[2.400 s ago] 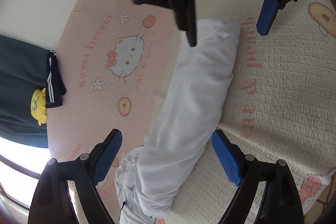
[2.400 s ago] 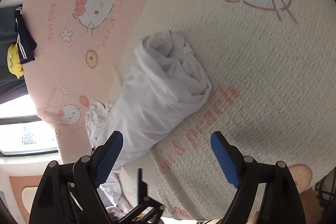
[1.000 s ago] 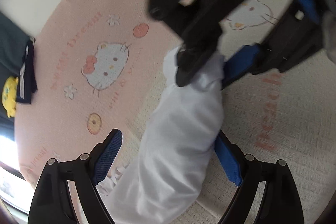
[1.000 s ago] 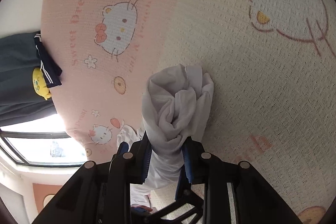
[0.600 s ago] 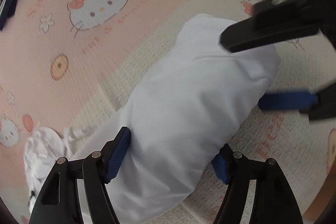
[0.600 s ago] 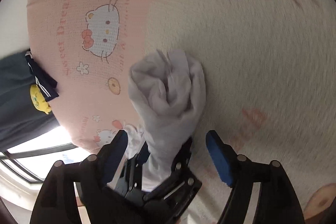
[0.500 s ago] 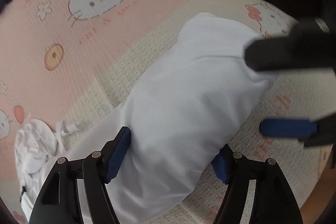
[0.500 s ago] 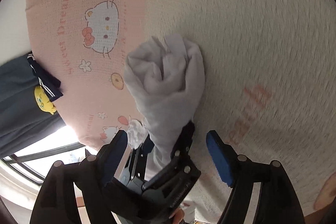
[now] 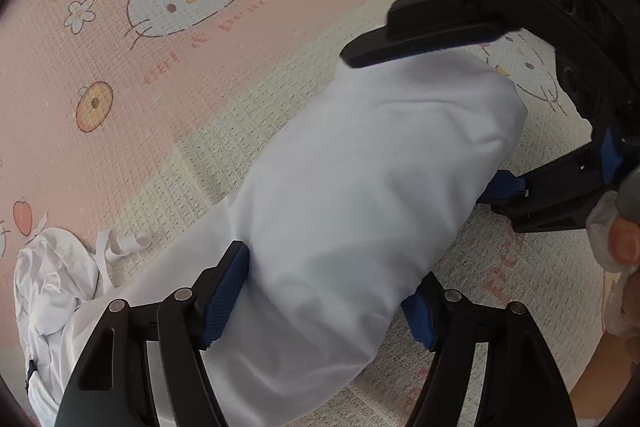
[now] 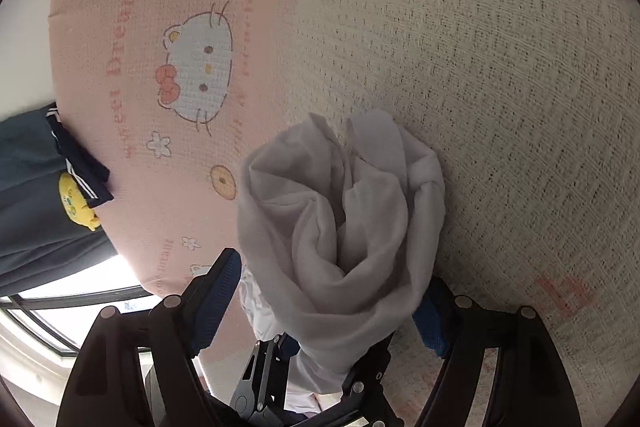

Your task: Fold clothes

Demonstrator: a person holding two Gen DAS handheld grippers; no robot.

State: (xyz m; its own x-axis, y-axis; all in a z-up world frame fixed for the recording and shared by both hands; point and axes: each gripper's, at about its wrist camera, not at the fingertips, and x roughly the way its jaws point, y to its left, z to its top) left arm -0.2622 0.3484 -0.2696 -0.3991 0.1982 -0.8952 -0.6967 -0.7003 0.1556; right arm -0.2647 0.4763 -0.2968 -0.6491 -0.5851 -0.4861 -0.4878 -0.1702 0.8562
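A white garment rolled into a thick tube [image 9: 360,187] lies on a pink and cream cartoon-cat mat [image 9: 160,67]. My left gripper [image 9: 320,301] is shut on the roll near its middle, both blue pads dented into the cloth. The roll's crumpled open end [image 10: 340,219] sits between the jaws of my right gripper [image 10: 324,307], which stands open. Its left pad is clear of the cloth and its right pad is partly hidden behind it. In the left wrist view the right gripper's fingers [image 9: 440,23] straddle the roll's far end.
A loose white bunch with ties [image 9: 52,287] trails from the roll's near end. A dark navy garment with a yellow figure [image 10: 32,187] lies off the mat's edge beside a bright window [image 10: 60,307]. A person's hand [image 9: 620,247] shows at the right.
The right gripper, shut on the roll's end a second ago, has let go and opened wide around it. The left gripper has turned and closed on the roll's middle.
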